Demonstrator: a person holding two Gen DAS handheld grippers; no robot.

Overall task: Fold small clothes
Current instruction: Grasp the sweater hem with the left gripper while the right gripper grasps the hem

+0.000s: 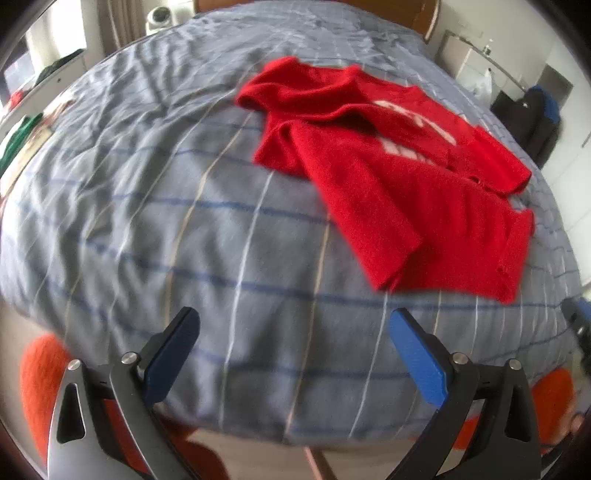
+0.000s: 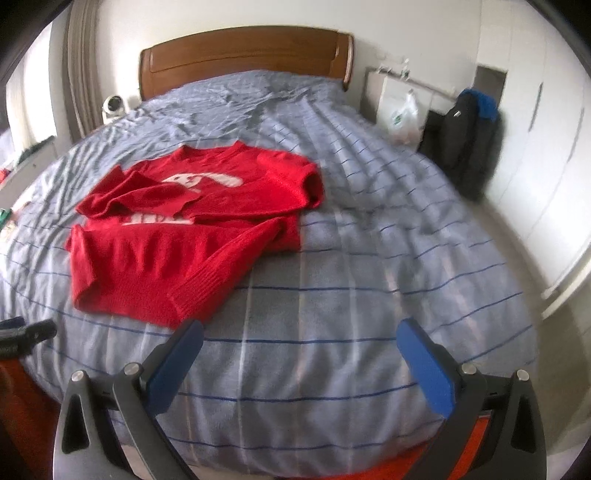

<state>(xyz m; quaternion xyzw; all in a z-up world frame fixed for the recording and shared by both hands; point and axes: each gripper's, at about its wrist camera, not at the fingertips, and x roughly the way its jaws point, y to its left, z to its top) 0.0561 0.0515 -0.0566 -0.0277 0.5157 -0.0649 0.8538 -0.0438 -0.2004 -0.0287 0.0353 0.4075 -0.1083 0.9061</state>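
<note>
Lying rumpled on checked bedspread (image 2: 332, 295), red sweater (image 2: 177, 236), both grippers' jaws wide open, empty, headboard (image 2: 240, 55) beyond

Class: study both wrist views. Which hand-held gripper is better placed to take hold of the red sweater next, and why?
Probably the right hand-held gripper: the red sweater's ribbed cuff lies just beyond its left finger. The left hand-held gripper, also open, has bare bedspread between it and the sweater.

A bed (image 2: 332, 258) in grey checked cover fills the room, wooden headboard (image 2: 243, 55) against white walls (image 2: 406, 33).
</note>
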